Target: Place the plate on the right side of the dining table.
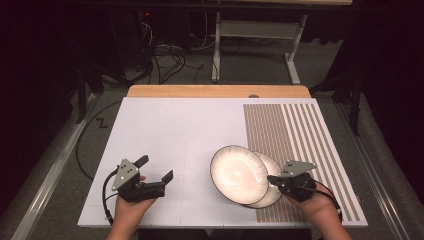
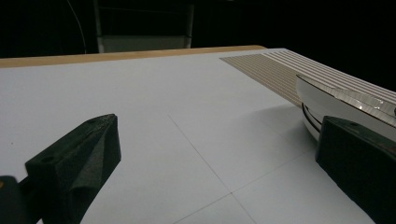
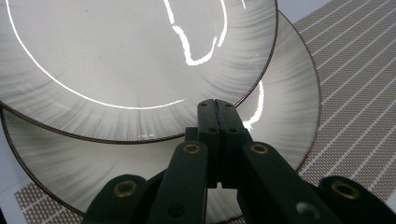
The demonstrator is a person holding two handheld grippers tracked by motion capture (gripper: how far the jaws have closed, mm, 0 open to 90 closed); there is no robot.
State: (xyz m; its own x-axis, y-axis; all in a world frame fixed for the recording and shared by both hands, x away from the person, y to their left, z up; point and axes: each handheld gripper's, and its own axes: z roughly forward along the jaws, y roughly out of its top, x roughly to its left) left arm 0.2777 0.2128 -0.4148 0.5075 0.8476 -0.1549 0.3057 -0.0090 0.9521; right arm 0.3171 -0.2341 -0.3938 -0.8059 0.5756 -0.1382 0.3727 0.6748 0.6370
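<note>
Right gripper (image 3: 217,105) fingers are pressing shut at the upper plate (image 1: 238,173) rim, tilting it off the lower plate (image 3: 285,116) — no rim visibly clamped. Left gripper (image 1: 156,169) is idling, fingers wide. Next — probably lifting it clear.

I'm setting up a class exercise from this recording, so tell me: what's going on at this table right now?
A person works at a white table with a gripper in each hand. Two pale plates overlap near a striped mat, the upper plate lying partly over the lower plate. The right gripper has its jaws shut right at the upper plate's rim; whether they pinch it is unclear. The left gripper is off to the side, jaws open, holding nothing.
</note>
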